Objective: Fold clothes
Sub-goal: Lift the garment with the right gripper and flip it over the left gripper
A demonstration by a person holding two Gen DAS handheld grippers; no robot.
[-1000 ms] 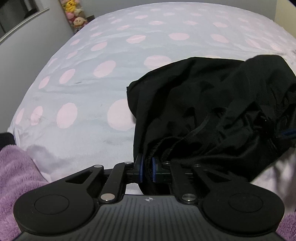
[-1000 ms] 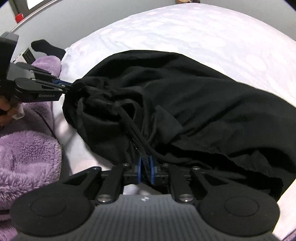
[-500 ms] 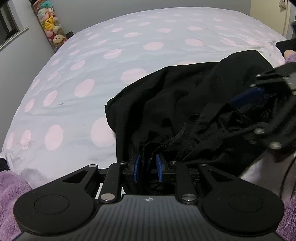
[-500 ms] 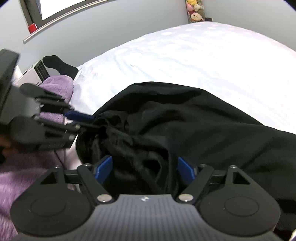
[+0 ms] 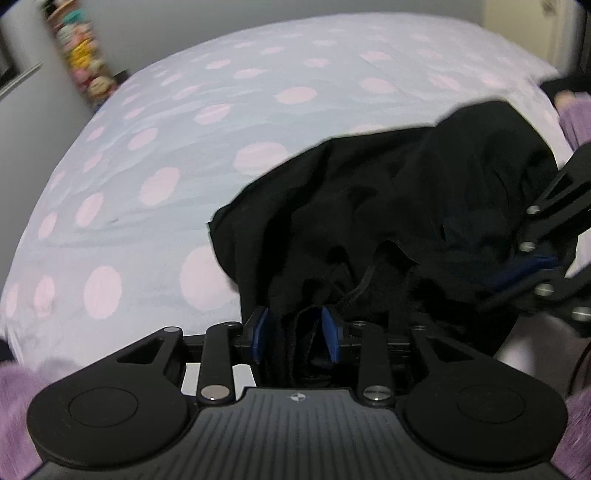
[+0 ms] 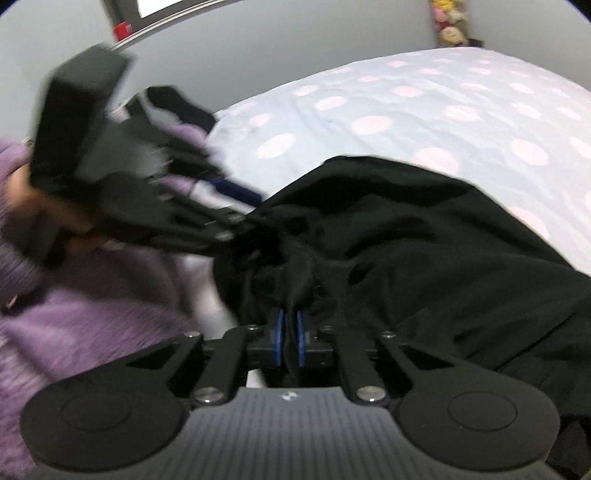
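Grey walls (image 5: 177,33) close in a bedroom where a pale bedsheet (image 5: 155,155) dotted with pink circles covers the bed, and a blurred stack of plush toys (image 5: 83,70) stands against the wall at the far corner. On this sheet lies a crumpled black garment (image 5: 388,206), bunched into loose folds near the front edge of the bed, with a thin drawstring or seam cord showing among the creases close to the left gripper (image 5: 295,330). That gripper's blue-padded fingers (image 5: 260,332) stand a little apart, with a wad of black fabric sitting between them; whether the pads press on the cloth cannot be told from this view. At the right edge of the left wrist view, the right gripper (image 5: 524,269) reaches into the same heap, its blue fingertip dark against the fabric. From the right wrist view, the right gripper (image 6: 287,339) has its blue pads (image 6: 277,341) drawn nearly together, pinching a ridge of the black garment (image 6: 424,243) that rises straight out from between them. The left gripper (image 6: 236,206) appears there blurred, at the left, its tips at the garment's edge, held by a hand (image 6: 44,210) in a fluffy purple sleeve (image 6: 96,317). More polka-dot bedsheet (image 6: 424,103) stretches behind the cloth, with plush toys (image 6: 448,22) at the top corner.
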